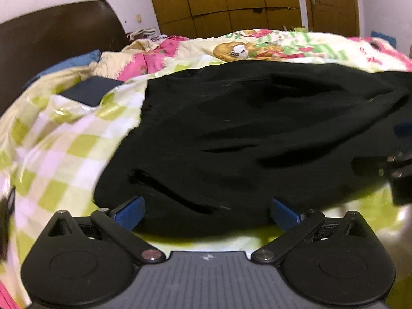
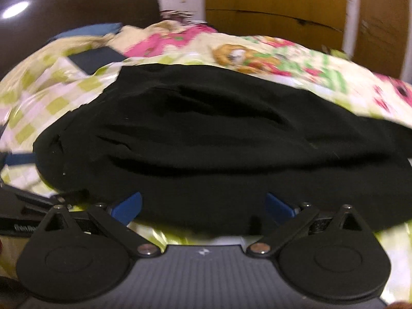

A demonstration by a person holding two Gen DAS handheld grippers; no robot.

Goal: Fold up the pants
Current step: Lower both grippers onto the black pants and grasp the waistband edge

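Note:
Black pants lie bunched in a wide folded heap on the bed, also filling the right wrist view as the pants. My left gripper is open, its blue fingers spread wide at the near edge of the cloth, tips hidden under the fabric. My right gripper is open too, blue fingers wide apart at the same near hem. The right gripper's body shows at the far right of the left wrist view. Both views are motion-blurred.
The bed carries a green-and-white checked quilt and a cartoon-print blanket. A flat dark blue object lies at the back left. Behind stand a brown headboard, wooden wardrobe and door.

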